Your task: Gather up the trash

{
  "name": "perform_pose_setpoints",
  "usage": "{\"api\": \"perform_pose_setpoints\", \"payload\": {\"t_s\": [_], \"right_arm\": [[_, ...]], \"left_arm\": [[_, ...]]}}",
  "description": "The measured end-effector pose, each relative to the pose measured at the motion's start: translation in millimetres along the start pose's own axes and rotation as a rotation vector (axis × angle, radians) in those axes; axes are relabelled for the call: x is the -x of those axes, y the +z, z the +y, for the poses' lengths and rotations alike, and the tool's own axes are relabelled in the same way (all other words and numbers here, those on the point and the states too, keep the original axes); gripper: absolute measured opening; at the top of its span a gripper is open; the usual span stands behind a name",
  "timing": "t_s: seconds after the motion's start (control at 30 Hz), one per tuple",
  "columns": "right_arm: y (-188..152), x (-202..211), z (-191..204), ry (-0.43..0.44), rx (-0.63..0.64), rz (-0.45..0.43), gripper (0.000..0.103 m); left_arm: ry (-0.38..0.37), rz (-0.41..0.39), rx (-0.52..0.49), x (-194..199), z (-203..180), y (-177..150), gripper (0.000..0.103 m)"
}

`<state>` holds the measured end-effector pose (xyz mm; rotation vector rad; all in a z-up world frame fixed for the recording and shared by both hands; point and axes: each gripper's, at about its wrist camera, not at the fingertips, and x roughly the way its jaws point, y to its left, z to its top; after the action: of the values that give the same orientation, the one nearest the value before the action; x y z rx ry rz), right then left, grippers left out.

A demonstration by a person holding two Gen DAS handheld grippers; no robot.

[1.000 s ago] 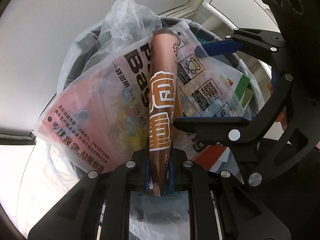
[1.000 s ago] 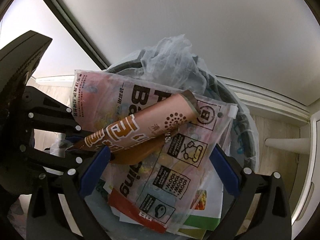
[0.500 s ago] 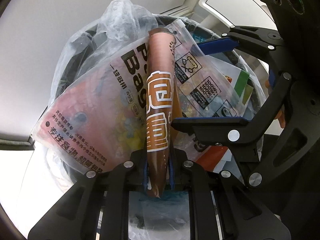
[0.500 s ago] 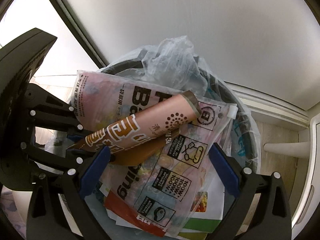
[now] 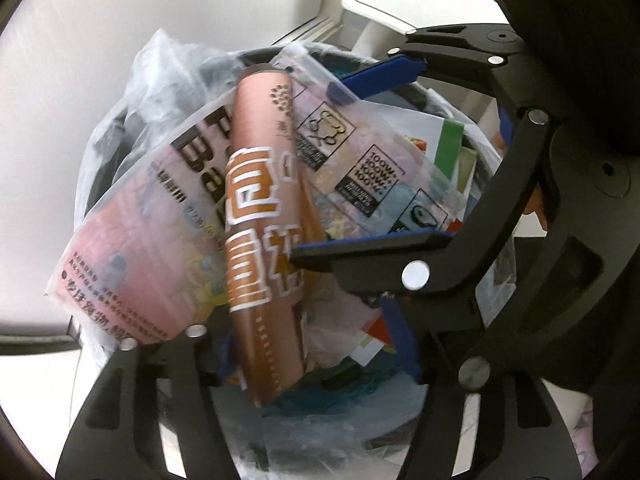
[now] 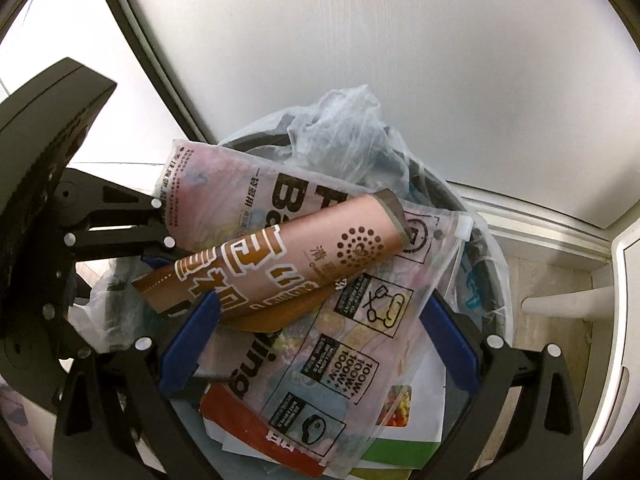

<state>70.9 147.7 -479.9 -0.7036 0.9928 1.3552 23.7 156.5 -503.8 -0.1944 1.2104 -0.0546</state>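
A copper-brown wrapper tube (image 5: 262, 216) with white characters lies on top of the trash in a round bin (image 6: 486, 280) lined with a clear plastic bag. It also shows in the right wrist view (image 6: 280, 264). My left gripper (image 5: 276, 344) has its jaws spread apart around the wrapper's lower end, no longer pinching it. Under the wrapper lies a pink printed plastic bag (image 6: 224, 208). My right gripper (image 6: 316, 340) is open and empty, its blue pads (image 6: 452, 344) straddling the trash just above the bin.
Paper packaging with green and red print (image 6: 400, 440) fills the bin's lower part. A white wall panel (image 6: 360, 60) stands behind the bin. A white furniture leg (image 6: 560, 304) stands on the wood floor to the right.
My left gripper's jaws have opened and let go of the brown wrapper, which now rests on the trash. The view has pushed closer to the bin. The right gripper stayed open.
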Motion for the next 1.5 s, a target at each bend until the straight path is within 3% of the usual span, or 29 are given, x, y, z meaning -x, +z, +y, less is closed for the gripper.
{"api": "perform_pose_setpoints", "payload": {"t_s": [0.2, 0.27, 0.53, 0.8, 0.83, 1.0, 1.2, 1.4, 1.5], "right_arm": [[-7.9, 19.6, 7.2, -0.05, 0.05, 0.013, 0.096], [-13.4, 30.1, 7.3, -0.051, 0.043, 0.01, 0.096], [-19.1, 44.1, 18.0, -0.06, 0.071, 0.001, 0.096], [-16.8, 56.7, 9.9, -0.06, 0.033, -0.018, 0.096], [-17.9, 57.6, 9.5, -0.065, 0.037, -0.019, 0.096], [-13.0, 62.4, 7.5, -0.08, 0.05, -0.018, 0.096], [-13.6, 71.7, 8.5, -0.094, 0.076, -0.014, 0.096], [-12.9, 78.7, 11.6, -0.099, 0.083, -0.027, 0.096], [-12.0, 82.8, 12.0, -0.094, 0.081, -0.036, 0.096]], "left_arm": [[0.037, -0.04, 0.015, 9.4, -12.4, 1.9, 0.093], [0.065, -0.052, 0.036, 15.2, -14.6, -0.4, 0.097], [0.121, -0.068, 0.018, 29.5, -24.7, -8.0, 0.097], [0.154, -0.084, 0.025, 53.3, 0.6, -7.4, 0.097], [0.153, -0.087, 0.02, 66.2, 3.6, -19.2, 0.097], [0.169, -0.114, 0.019, 76.0, -14.0, -18.4, 0.097], [0.236, -0.175, 0.04, 101.4, -25.0, -19.9, 0.097], [0.211, -0.185, 0.111, 112.5, -20.3, -21.7, 0.097], [0.239, -0.199, 0.129, 117.3, -17.7, -22.1, 0.097]]}}
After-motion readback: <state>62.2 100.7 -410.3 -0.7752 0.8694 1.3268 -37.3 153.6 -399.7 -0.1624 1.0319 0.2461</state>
